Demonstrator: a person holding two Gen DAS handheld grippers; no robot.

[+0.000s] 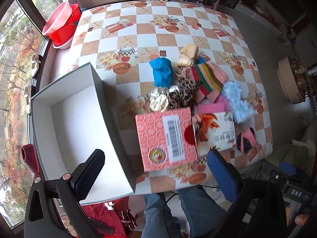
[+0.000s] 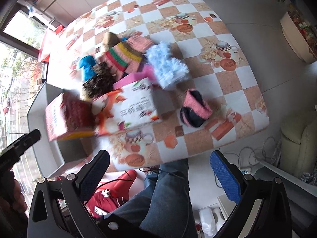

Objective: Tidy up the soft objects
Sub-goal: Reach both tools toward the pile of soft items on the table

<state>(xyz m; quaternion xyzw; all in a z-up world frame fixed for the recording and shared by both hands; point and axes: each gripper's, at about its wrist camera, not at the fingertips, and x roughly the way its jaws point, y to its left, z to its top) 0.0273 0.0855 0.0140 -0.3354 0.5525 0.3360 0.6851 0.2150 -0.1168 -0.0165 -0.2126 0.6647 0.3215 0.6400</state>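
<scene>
Beside the open box (image 1: 75, 123), socks (image 1: 206, 81) lie heaped for sorting, while the left gripper (image 1: 156, 172) and right gripper (image 2: 160, 170) hang spread, holding nothing.

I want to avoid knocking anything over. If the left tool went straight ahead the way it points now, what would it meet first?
Probably the pink box: it lies in the line between the open left tool's fingers. The tool seems to be above the table's near edge, so depth is unclear; it could pass over the box toward the pile of socks behind.
</scene>
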